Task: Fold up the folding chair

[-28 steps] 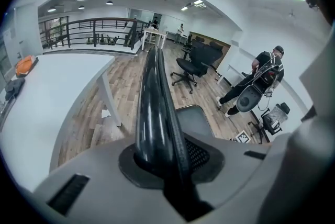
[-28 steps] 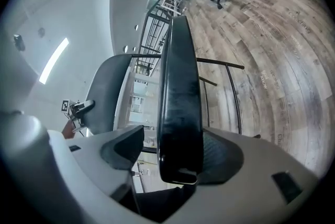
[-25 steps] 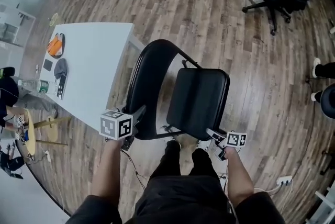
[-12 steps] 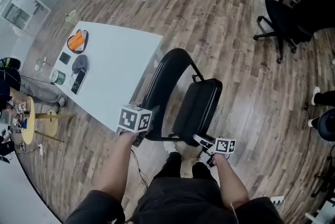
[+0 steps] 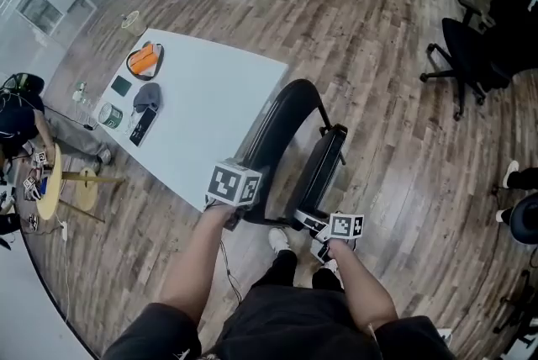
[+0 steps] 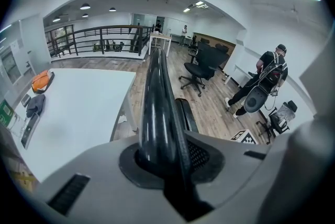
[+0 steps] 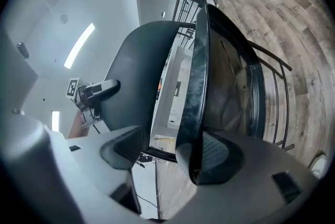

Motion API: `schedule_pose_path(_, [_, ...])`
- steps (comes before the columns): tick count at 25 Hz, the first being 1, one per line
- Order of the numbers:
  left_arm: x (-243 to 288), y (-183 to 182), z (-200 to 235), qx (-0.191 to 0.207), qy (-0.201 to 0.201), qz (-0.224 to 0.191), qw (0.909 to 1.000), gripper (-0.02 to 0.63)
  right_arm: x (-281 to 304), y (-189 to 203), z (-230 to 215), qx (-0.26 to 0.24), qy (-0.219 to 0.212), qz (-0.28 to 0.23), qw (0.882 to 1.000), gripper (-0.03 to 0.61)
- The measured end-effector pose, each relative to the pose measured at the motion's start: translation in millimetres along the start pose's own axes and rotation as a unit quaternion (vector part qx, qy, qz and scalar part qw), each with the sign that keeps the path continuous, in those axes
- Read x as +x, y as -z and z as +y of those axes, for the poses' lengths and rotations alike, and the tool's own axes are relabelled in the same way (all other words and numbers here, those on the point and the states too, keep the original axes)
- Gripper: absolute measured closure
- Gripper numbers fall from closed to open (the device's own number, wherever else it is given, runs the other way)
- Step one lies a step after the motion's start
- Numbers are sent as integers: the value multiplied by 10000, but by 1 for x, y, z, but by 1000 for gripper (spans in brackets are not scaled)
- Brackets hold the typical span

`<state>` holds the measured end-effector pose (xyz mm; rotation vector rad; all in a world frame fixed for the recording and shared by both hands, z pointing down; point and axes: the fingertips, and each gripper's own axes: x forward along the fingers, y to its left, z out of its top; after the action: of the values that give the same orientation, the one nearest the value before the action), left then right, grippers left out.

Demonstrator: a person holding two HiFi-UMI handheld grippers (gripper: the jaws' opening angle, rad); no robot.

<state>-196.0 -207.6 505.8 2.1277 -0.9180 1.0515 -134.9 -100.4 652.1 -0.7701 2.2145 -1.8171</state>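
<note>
The black folding chair (image 5: 282, 127) stands beside the white table, its seat (image 5: 324, 169) swung up nearly upright against the back. My left gripper (image 5: 249, 207) is shut on the glossy back frame tube (image 6: 157, 102), which runs straight out between the jaws of the left gripper (image 6: 167, 157). My right gripper (image 5: 309, 222) is at the seat's lower front edge. In the right gripper view the right gripper (image 7: 167, 149) stands wide. The seat's edge (image 7: 196, 87) lies against one pad (image 7: 214, 157) and the other pad is well apart from it. The backrest (image 7: 136, 66) fills the space behind.
A white table (image 5: 210, 127) sits left of the chair, carrying an orange item (image 5: 145, 60), a grey cap (image 5: 147, 95) and small things. A black office chair (image 5: 471, 55) stands at far right. My shoes (image 5: 277, 239) are under the chair. A person (image 6: 267, 76) stands farther off.
The seat has swung up from lying level to almost upright against the back. My right gripper rose with its front edge. The left gripper lifted a little on the frame.
</note>
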Motion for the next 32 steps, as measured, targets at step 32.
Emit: schedule_pose_path(32, [-17, 4, 115, -76, 24, 14, 10000, 546, 181, -6, 24, -242, 18, 375, 9990, 321])
